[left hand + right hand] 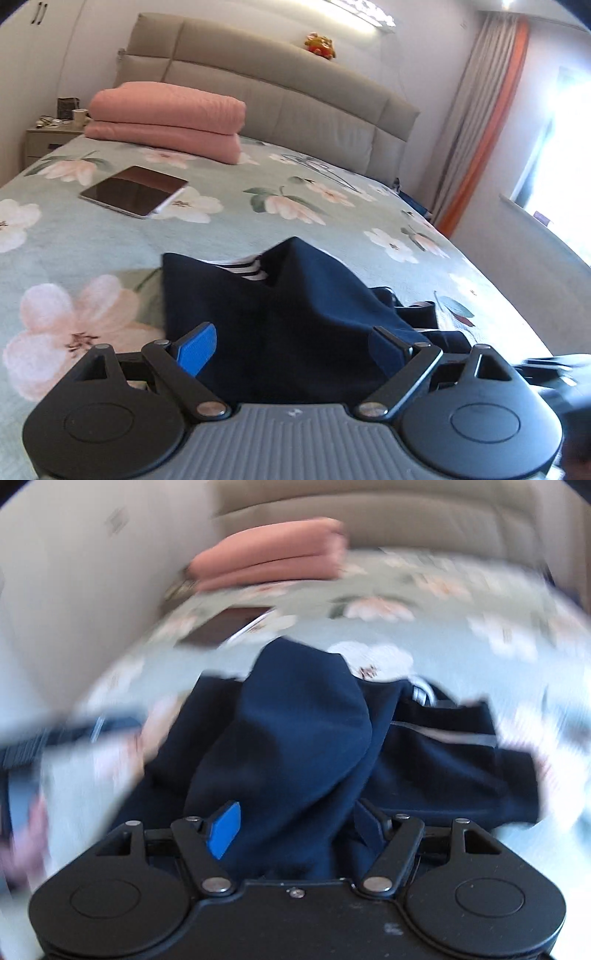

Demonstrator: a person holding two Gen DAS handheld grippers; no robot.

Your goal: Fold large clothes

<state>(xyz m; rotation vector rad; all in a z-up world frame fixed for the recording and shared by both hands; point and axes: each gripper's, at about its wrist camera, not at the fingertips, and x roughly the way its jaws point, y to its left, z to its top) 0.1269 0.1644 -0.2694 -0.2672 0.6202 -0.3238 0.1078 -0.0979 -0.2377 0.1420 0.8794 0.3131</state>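
Note:
A navy blue garment (295, 302) with white stripes lies bunched on the floral bedspread (221, 236). My left gripper (291, 347) has its blue-padded fingers (197, 349) spread wide, with the navy cloth draped between them. In the right wrist view, which is motion-blurred, the same garment (303, 746) is heaped up between the spread fingers of my right gripper (295, 830); one blue pad (223, 829) shows at the left. Whether either gripper pinches cloth is hidden by the folds.
A dark tablet (135, 190) lies on the bed to the far left. A folded pink blanket (166, 118) sits by the grey headboard (280, 92). A nightstand (48, 142) stands at the left; curtains (476, 122) and a bright window are at the right.

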